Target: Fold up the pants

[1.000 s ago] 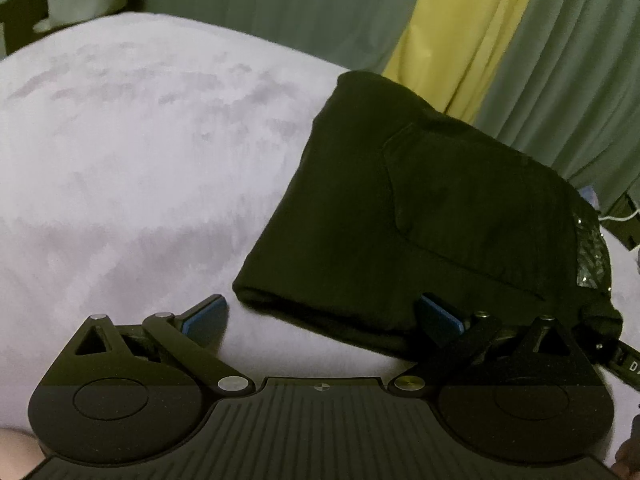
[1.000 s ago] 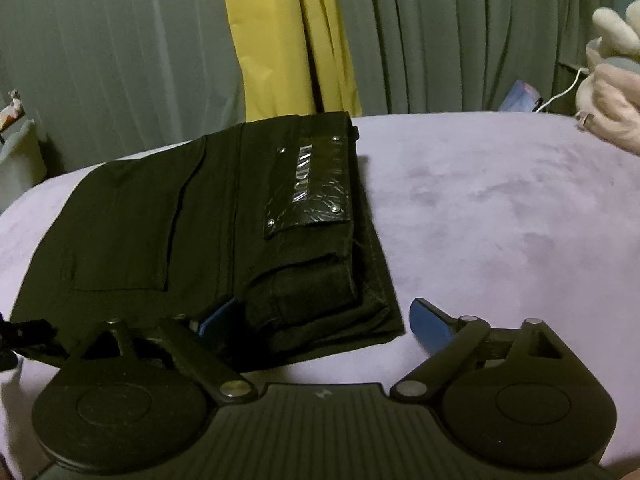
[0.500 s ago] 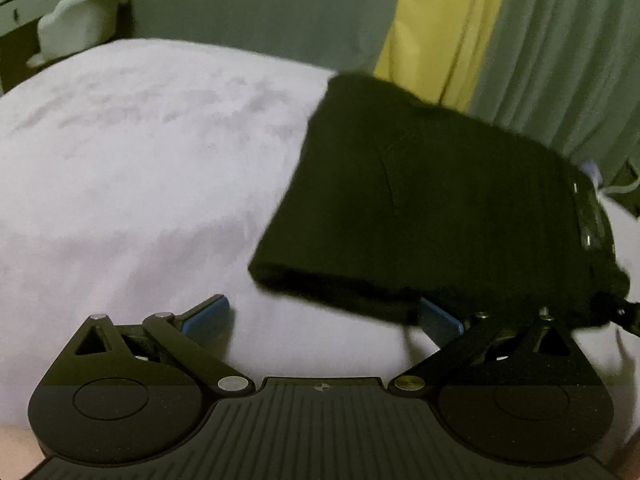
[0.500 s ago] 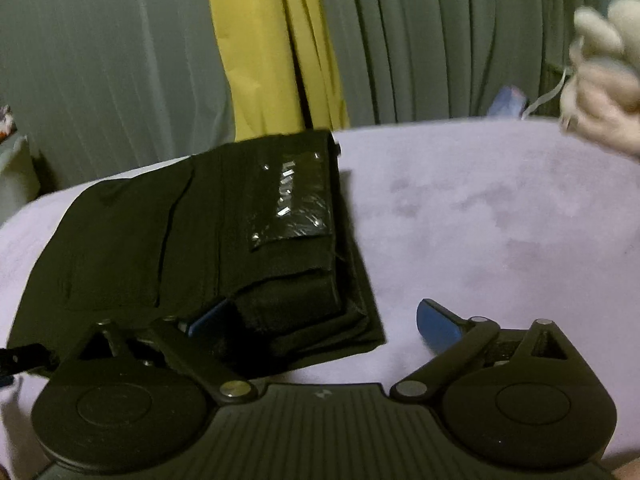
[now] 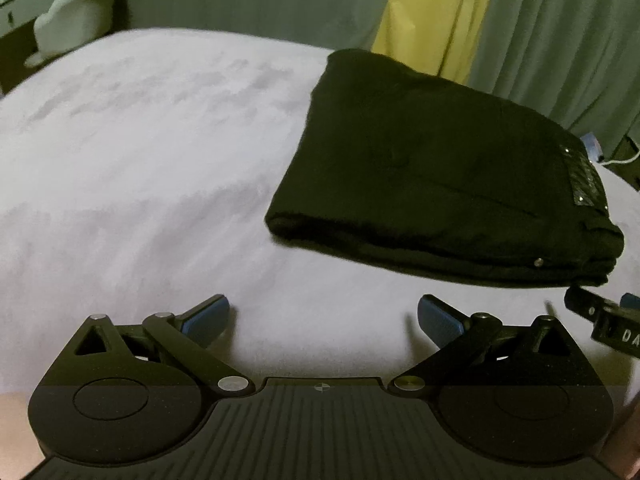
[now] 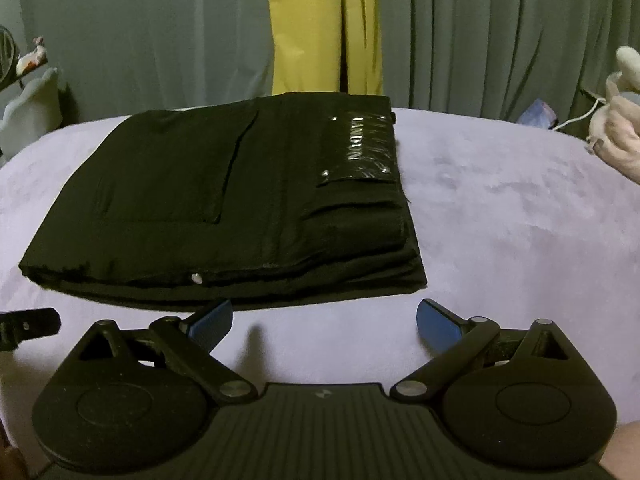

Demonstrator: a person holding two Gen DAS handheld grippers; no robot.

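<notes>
Black pants (image 5: pixel 436 184) lie folded into a flat rectangular stack on a pale lilac bed cover (image 5: pixel 140 168). In the right wrist view the pants (image 6: pixel 224 200) show a back pocket, a shiny waistband label (image 6: pixel 362 148) and a metal rivet. My left gripper (image 5: pixel 323 318) is open and empty, just in front of the stack's near edge. My right gripper (image 6: pixel 325 320) is open and empty, a little short of the stack's near edge. The right gripper's tip shows at the right edge of the left wrist view (image 5: pixel 604 316).
Grey-green curtains (image 6: pixel 500 28) with a yellow panel (image 6: pixel 320 24) hang behind the bed. A soft toy (image 6: pixel 618 120), a white cable and a small blue object (image 6: pixel 538 114) are at the far right. A pale cushion (image 5: pixel 76 28) stands at the far left.
Both grippers have drawn back off the pants' near edge, and their blue pads are now clear of the cloth. The folded stack lies settled flat on the bed.
</notes>
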